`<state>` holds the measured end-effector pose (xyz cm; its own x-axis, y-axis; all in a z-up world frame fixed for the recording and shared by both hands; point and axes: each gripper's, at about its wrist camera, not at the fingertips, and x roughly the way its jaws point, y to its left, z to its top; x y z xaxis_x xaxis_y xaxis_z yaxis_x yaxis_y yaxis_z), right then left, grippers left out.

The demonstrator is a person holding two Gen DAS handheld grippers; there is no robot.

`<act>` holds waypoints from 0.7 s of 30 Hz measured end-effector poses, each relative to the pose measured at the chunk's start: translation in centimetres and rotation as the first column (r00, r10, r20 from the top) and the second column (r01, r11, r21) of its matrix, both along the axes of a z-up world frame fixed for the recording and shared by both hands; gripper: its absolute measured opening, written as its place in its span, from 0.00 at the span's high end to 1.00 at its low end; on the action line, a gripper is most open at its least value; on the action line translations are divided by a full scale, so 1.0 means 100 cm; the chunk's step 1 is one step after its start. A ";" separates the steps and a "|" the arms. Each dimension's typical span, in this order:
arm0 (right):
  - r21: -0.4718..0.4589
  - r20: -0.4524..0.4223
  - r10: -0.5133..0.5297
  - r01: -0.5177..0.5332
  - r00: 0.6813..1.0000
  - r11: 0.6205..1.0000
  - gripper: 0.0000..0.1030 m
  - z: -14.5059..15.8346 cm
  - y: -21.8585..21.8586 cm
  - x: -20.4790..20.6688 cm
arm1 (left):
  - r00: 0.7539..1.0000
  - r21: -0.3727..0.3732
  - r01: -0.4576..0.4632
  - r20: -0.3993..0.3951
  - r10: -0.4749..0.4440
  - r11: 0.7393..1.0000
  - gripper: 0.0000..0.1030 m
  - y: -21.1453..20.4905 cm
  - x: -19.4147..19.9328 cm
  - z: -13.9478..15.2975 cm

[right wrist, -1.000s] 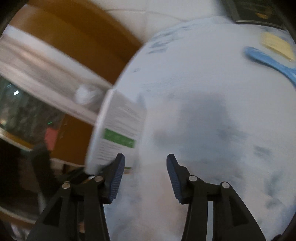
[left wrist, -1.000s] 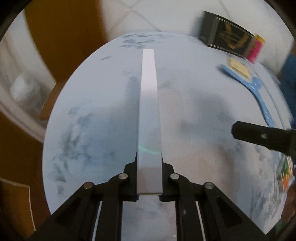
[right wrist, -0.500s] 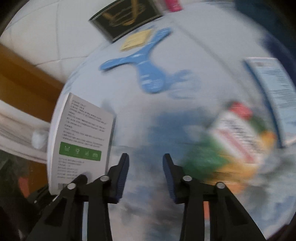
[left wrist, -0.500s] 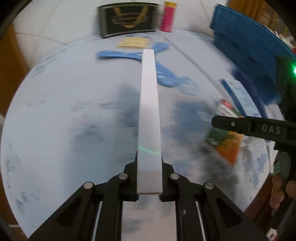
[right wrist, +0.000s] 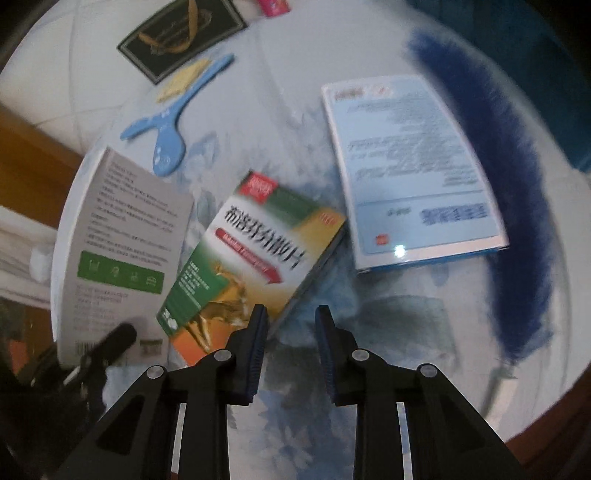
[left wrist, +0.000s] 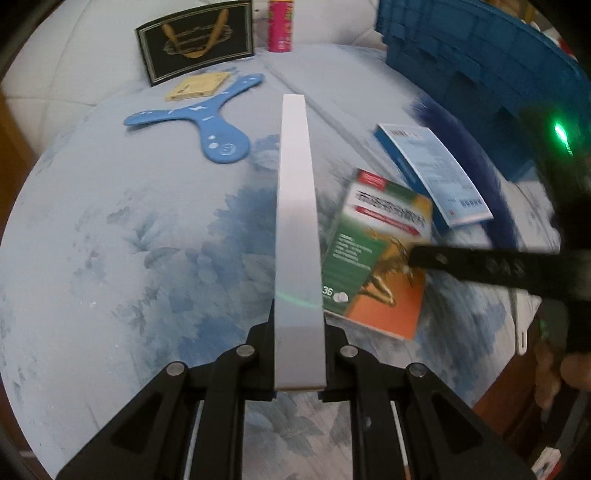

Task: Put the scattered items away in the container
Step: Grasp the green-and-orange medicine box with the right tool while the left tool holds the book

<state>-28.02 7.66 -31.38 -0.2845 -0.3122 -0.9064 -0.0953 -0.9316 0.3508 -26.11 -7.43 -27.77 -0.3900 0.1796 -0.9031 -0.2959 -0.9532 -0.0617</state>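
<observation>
My left gripper (left wrist: 297, 360) is shut on a flat white box (left wrist: 297, 229), held edge-up above the table; its printed side with a green band shows in the right wrist view (right wrist: 122, 258). My right gripper (right wrist: 289, 325) is open and empty, just above the near end of a green and orange medicine box (right wrist: 251, 254), which also shows in the left wrist view (left wrist: 376, 251). A light blue box (right wrist: 410, 170) lies right of it. The blue container (left wrist: 480, 74) stands at the far right.
A blue three-armed boomerang (left wrist: 207, 118), a small yellow pad (left wrist: 197, 85), a black framed picture (left wrist: 195, 40) and a pink can (left wrist: 280, 24) lie at the far side. A dark blue feather (right wrist: 498, 177) lies along the right edge of the round table (left wrist: 110, 258).
Both grippers swung to the right, bringing the medicine boxes and the blue container into view. The right gripper closed in over the green and orange box. The left still holds the white box.
</observation>
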 end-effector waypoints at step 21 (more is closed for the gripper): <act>-0.387 -0.161 0.074 -0.132 0.984 0.913 0.52 0.047 -0.067 -0.021 | 0.992 0.079 -0.121 0.056 0.117 0.989 0.87 -0.060 -0.004 0.000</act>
